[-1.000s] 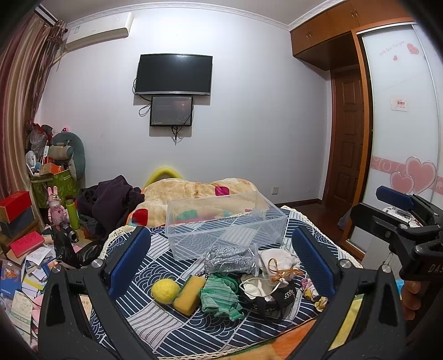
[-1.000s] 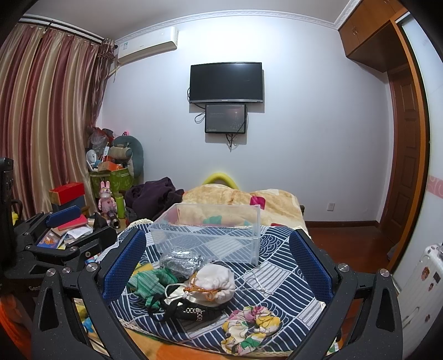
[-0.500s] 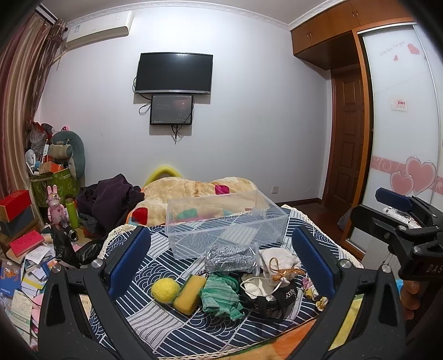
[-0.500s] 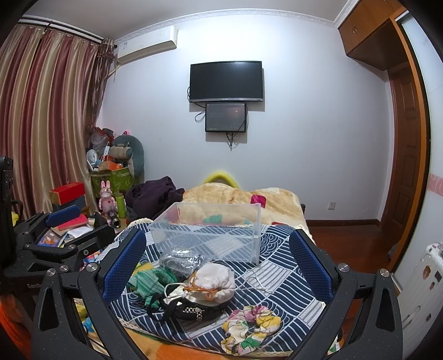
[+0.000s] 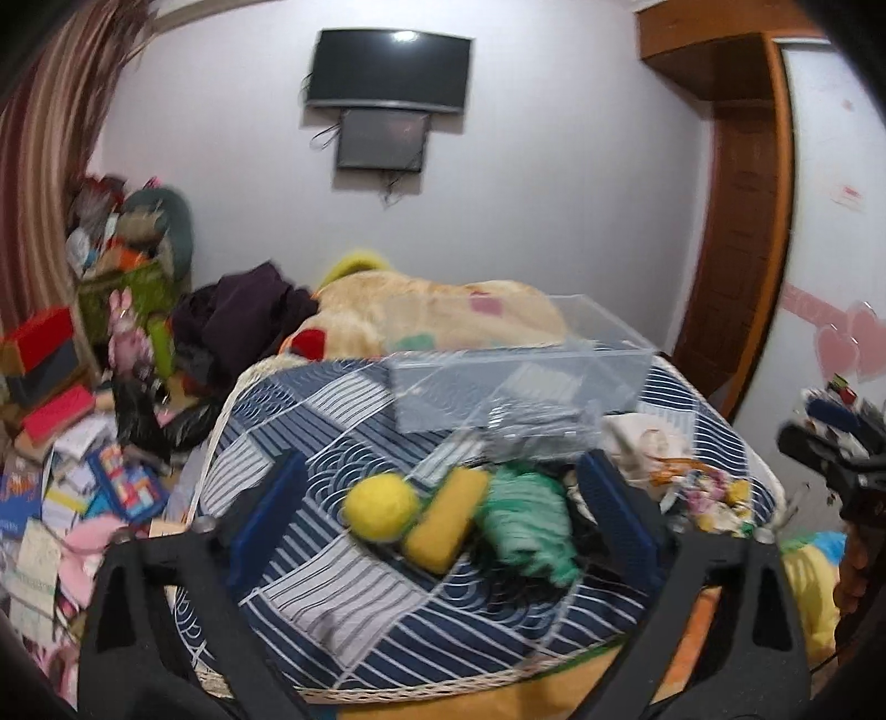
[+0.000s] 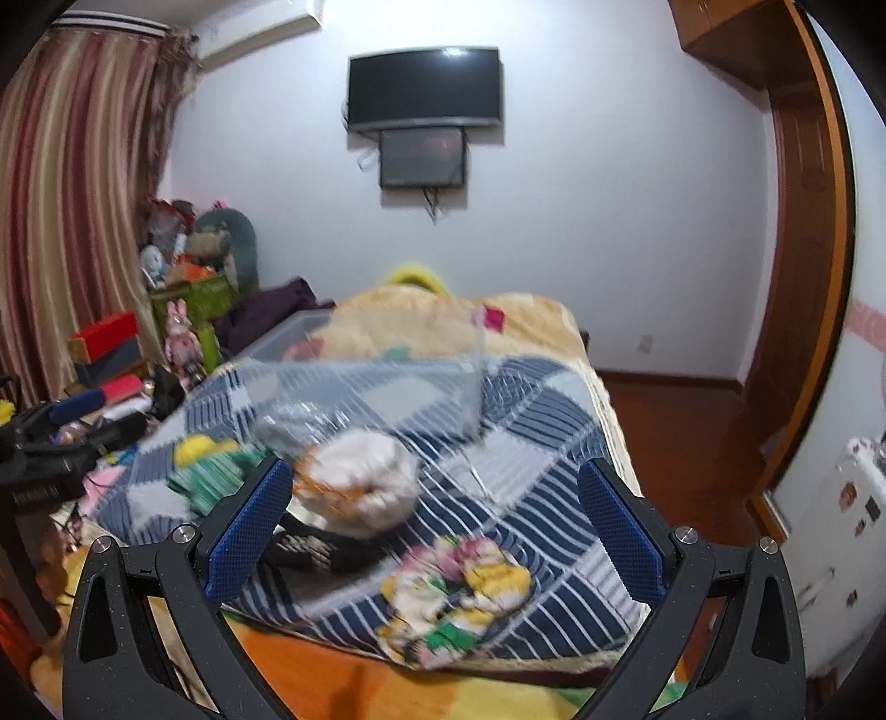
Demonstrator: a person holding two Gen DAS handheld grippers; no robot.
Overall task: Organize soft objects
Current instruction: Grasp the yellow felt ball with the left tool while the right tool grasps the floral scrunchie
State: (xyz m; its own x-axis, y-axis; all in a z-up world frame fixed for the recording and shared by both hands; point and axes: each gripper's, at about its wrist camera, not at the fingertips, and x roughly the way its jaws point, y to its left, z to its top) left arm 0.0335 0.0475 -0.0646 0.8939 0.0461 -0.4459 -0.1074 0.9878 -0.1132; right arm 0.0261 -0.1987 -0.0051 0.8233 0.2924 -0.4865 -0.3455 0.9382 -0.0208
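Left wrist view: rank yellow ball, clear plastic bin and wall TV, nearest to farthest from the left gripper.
1. yellow ball: between the left gripper's open fingers, on the quilt.
2. clear plastic bin: farther back, centre-right on the bed.
3. wall TV: farthest, on the back wall.

**Bedroom: Fixtures and Surroundings**

White walls. Television [image 6: 425, 88] wall-mounted, smaller screen [image 6: 422, 158] directly beneath. Striped curtains [image 6: 72, 221] at left. Wooden door [image 5: 739, 243] at right. Dark wood floor [image 6: 675, 421]. Air conditioner [image 6: 260, 36] high near the curtains.
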